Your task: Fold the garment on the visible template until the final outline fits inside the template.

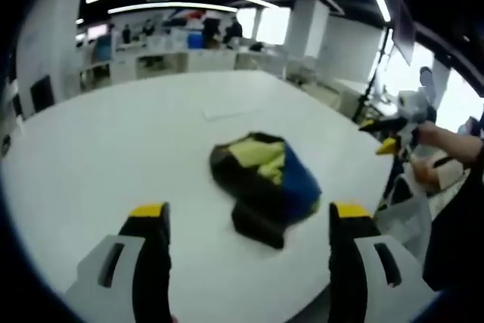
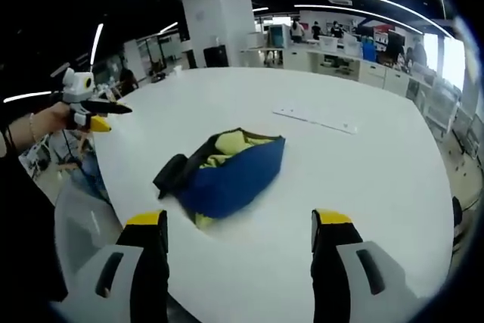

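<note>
A crumpled garment [image 1: 265, 179], black, yellow-green and blue, lies bunched on the white table [image 1: 113, 141]. In the right gripper view the garment [image 2: 227, 168] shows mostly its blue side. My left gripper [image 1: 248, 213] is open just short of the heap, nothing between its jaws. My right gripper [image 2: 238, 219] is also open and empty, near the table's edge. A pale flat rectangular template [image 2: 314, 117] lies beyond the garment, seen faintly in the left gripper view as a template [image 1: 227, 111]. Each gripper appears in the other's view, hand-held off the table: right gripper [image 1: 389, 134], left gripper [image 2: 87, 107].
The table edge [image 2: 113, 187] runs close to the person. A translucent bag-like thing [image 1: 408, 213] hangs beside the edge. Office desks [image 1: 159, 54], a white pillar [image 2: 219, 13] and people stand far behind the table.
</note>
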